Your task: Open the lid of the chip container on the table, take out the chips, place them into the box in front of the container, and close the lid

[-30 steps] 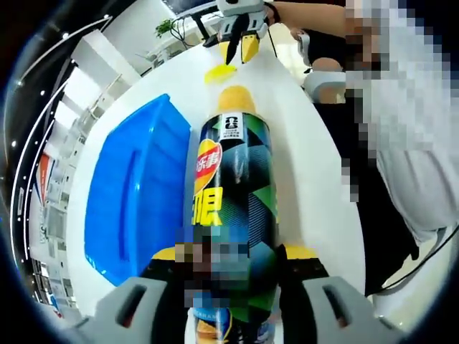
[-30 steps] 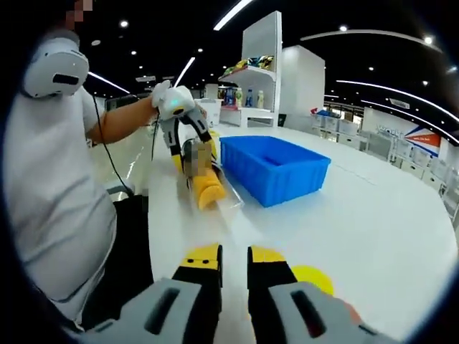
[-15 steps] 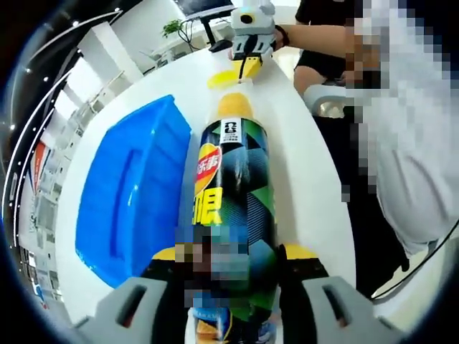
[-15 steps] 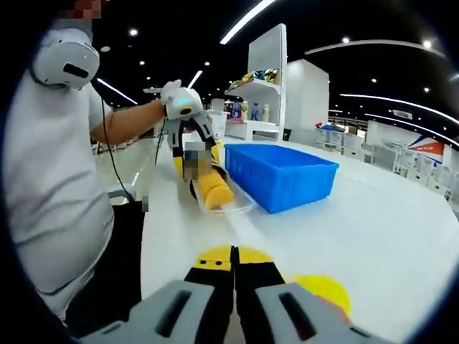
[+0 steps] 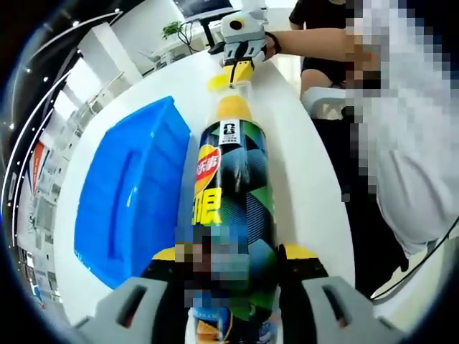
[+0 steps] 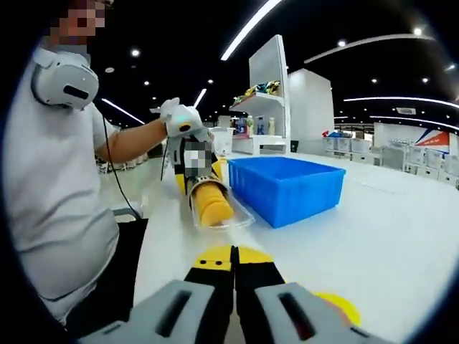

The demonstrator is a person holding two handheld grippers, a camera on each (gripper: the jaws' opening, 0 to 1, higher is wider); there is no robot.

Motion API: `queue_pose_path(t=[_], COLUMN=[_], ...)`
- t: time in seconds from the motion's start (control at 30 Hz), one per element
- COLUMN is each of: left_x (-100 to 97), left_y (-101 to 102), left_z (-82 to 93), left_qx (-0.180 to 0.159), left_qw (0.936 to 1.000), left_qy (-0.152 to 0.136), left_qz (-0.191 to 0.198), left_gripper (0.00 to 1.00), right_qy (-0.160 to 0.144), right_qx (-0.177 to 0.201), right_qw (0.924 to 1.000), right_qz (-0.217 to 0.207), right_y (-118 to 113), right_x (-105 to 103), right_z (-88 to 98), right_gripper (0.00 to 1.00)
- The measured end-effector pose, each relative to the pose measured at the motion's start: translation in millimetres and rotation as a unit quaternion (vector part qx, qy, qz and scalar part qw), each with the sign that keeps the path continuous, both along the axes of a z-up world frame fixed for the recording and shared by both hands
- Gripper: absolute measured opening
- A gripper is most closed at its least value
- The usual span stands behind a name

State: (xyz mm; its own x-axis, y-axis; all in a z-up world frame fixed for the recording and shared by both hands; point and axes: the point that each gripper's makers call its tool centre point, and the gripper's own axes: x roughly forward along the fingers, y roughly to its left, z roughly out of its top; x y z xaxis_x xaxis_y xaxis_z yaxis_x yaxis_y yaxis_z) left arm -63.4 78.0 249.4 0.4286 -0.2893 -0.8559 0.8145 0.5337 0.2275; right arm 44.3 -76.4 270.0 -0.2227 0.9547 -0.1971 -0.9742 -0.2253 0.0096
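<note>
My left gripper [image 5: 229,254] is shut on the chip container [image 5: 233,193], a black, green and yellow can held lengthwise with its open mouth pointing away. A clear tray with stacked yellow chips [image 5: 234,106] sticks out of that mouth. In the right gripper view the same chips [image 6: 213,203] lie in the tray, with the can [image 6: 196,163] behind them. My right gripper [image 6: 234,252] has its jaws pressed together just short of the tray's end; it also appears as the right gripper [image 5: 240,70]. The yellow lid [image 6: 338,305] lies on the table beside it.
The blue box [image 5: 129,193] stands open on the white table [image 5: 308,165] alongside the can, also seen as the blue box [image 6: 287,185]. A person in a white shirt [image 6: 50,193] stands at the table's edge. Shelves with goods [image 6: 262,93] are far behind.
My right gripper's jaws have gone from slightly apart to shut, and it has moved closer to the end of the chip tray. The left gripper keeps the can.
</note>
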Motion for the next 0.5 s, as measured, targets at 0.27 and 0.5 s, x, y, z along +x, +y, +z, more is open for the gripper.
queue_pose_path(t=[0.27, 0.5], left_x=[0.2, 1.1], left_y=[-2.1, -1.3], left_z=[0.0, -0.4], left_qx=[-0.003, 0.000], left_qw=[1.0000, 1.0000], left_qy=[0.001, 0.001], left_qz=[-0.001, -0.002], left_gripper=[0.49, 0.49], right_qy=[0.024, 0.021], right_qx=[0.016, 0.008], right_qw=[0.9992, 0.9984], right_qz=[0.028, 0.051], right_y=[13.4, 32.9], right_x=[-12.3, -29.6], right_z=[3.8, -1.2], right_gripper=[0.01, 0.01])
